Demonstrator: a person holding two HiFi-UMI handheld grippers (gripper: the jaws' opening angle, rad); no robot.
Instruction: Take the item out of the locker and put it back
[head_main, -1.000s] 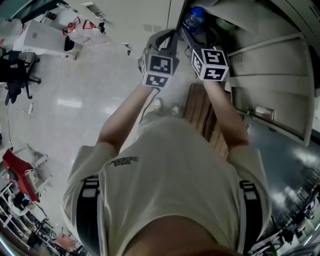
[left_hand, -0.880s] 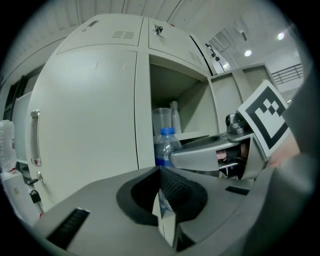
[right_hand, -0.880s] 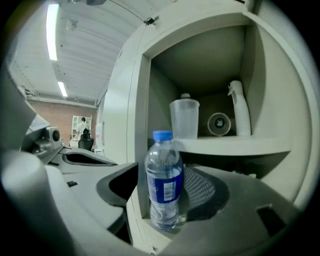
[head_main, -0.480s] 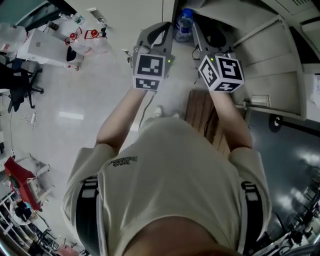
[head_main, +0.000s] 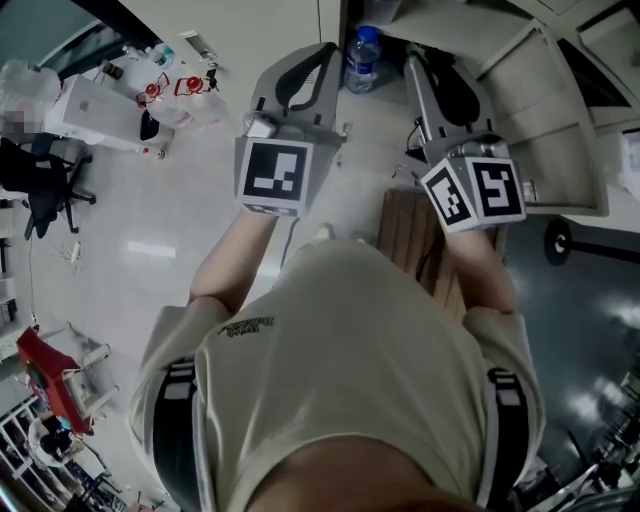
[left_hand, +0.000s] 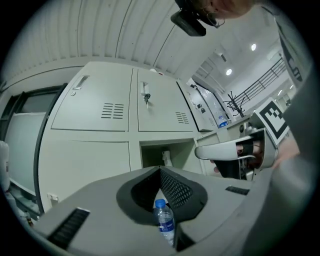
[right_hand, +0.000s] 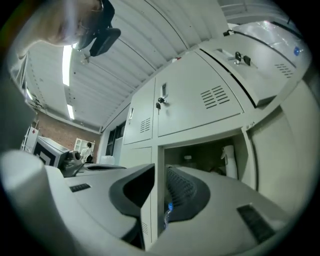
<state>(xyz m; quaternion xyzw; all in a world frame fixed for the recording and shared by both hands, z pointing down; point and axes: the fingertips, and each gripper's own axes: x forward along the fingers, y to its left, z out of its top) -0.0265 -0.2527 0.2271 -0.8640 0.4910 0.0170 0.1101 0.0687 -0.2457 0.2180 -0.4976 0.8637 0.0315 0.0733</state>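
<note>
A clear water bottle (head_main: 362, 58) with a blue cap stands upright low down at the foot of the grey lockers. In the left gripper view the bottle (left_hand: 164, 222) shows small and far off through the hollow behind the jaw tips. My left gripper (head_main: 333, 48) is shut with nothing held, its tips (left_hand: 160, 169) meeting. My right gripper (head_main: 412, 60) is to the bottle's right. Its jaws (right_hand: 160, 170) are closing, with a narrow gap and nothing between them. Through that gap show a locker post and the bottle's cap (right_hand: 170, 207).
An open locker compartment (right_hand: 205, 155) holds a white spray bottle (right_hand: 228, 160). An open locker door (head_main: 560, 120) swings out on the right. A wooden bench (head_main: 410, 235) lies under my right arm. Desks and a chair (head_main: 40, 180) stand far left.
Both grippers have drawn back from the locker toward me and moved apart. The bottle now shows between and beyond their tips, away from both.
</note>
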